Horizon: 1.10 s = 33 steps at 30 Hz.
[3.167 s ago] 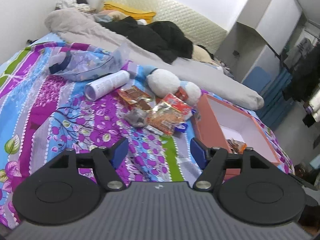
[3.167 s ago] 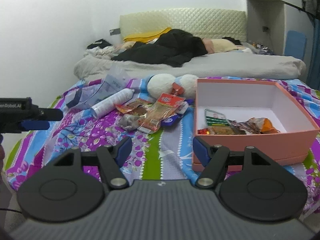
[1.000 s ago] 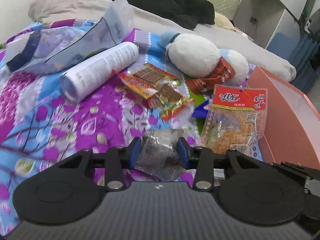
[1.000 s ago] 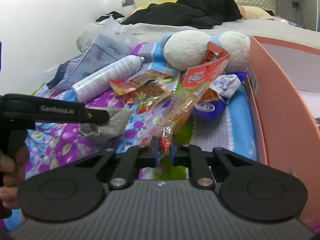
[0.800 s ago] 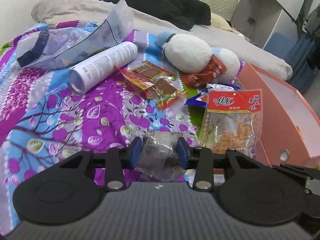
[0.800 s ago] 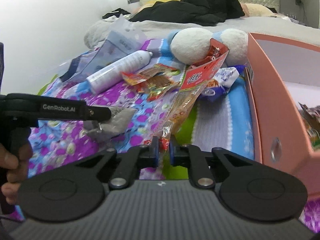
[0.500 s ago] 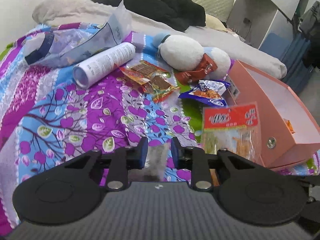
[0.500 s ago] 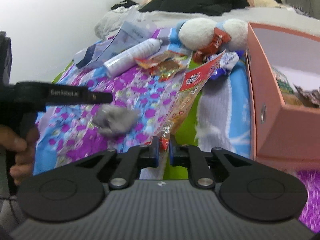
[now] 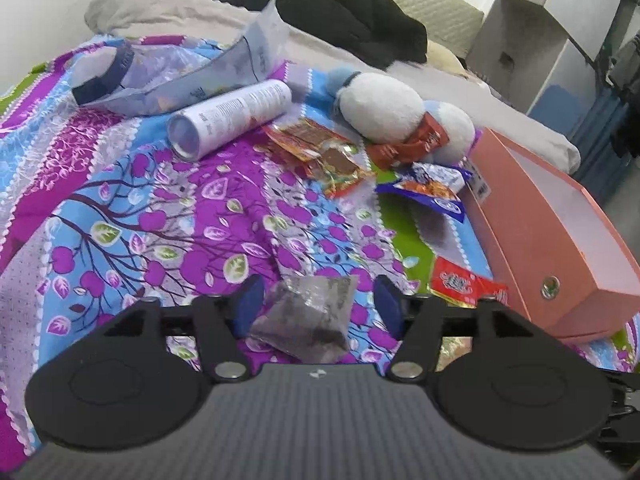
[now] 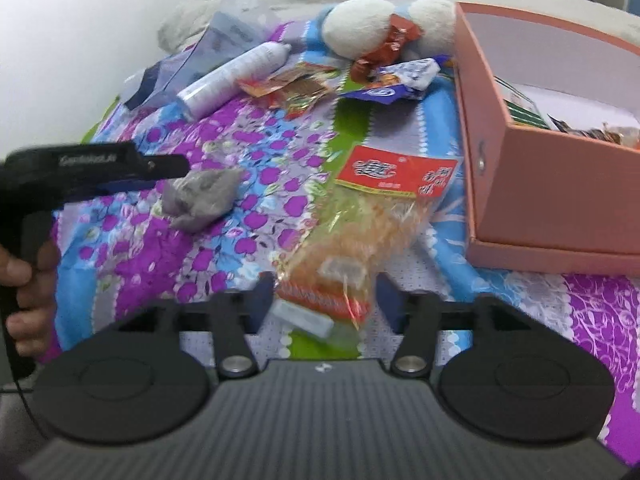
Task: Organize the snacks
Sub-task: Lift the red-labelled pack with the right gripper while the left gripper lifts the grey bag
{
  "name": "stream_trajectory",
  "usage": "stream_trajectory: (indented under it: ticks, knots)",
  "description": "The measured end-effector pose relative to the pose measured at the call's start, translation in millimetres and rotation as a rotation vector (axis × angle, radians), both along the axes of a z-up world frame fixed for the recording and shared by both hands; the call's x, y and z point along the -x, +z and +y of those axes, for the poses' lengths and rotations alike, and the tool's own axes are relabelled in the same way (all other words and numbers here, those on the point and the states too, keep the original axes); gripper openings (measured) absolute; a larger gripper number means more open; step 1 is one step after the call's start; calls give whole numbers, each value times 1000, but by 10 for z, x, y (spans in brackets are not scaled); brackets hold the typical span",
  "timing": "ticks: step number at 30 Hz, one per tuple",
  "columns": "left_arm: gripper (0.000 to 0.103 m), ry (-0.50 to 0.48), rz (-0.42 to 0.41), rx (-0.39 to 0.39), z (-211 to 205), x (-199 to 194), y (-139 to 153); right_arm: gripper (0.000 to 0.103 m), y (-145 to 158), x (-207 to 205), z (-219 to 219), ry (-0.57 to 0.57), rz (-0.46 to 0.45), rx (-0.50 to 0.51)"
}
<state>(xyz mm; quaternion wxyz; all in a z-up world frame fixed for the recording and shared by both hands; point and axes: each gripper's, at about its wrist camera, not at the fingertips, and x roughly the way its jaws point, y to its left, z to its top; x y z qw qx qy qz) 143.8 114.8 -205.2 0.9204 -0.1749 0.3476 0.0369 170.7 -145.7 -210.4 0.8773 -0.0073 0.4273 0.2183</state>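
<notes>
1. Left gripper [image 9: 316,304]: jaws are opening and stand wide. A small grey translucent packet [image 9: 310,316] is seen between the pads, but no pad presses on it; it appears to be released onto the bedspread [image 9: 120,208].
2. Right gripper [image 10: 326,300]: jaws likewise opening and wide. The long clear packet with the red header [image 10: 368,216] lies between them, its lower end in the gap, not gripped as far as can be seen.
3. Pink box [image 10: 560,188]: open, set on the bed to the right of both packets. Some packets [image 10: 524,110] are already seen inside, against its white floor; the exact count cannot be told.
4. Both released packets lie on the bedspread, just beside the box's near corner, outside it.
5. Left to be sorted, judged from the layout: a blue-and-white packet [image 9: 430,190], two orange-red packets [image 9: 320,152] and a red wrapper [image 9: 408,144] resting against a white plush toy [image 9: 380,106].
6. Not snacks, presumably to be left alone: a white spray can [image 9: 232,118], a plastic bag [image 9: 180,76], bedding behind.
7. Progress is judged as partial: a start has been made in the box, but most loose packets, including the two nearest, are still to be put inside.
</notes>
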Motion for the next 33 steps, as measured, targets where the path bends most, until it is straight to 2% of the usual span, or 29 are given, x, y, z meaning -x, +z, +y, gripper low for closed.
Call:
stream_trajectory:
  ticks: [4, 11, 16, 22, 27, 31, 33]
  knots:
    - [74, 13, -5, 29, 80, -1, -56, 80, -22, -29, -4, -40, -2, 18]
    - [75, 0, 18, 86, 132, -37, -191, 81, -114, -188, 103, -115, 21, 27]
    - [75, 3, 30, 107, 133, -62, -250, 81, -184, -279, 241, -165, -26, 69]
    - [74, -25, 18, 112, 101, -96, -260, 81, -289, -356, 315, -156, -55, 137]
    - [73, -45, 19, 103, 74, -133, -274, 81, -258, -377, 336, -133, -103, 188]
    - [72, -50, 25, 92, 60, -156, -314, 81, -334, -431, 345, -81, -52, 185]
    - [68, -54, 35, 71, 39, -172, -359, 91, -370, -440, 367, -42, -33, 179]
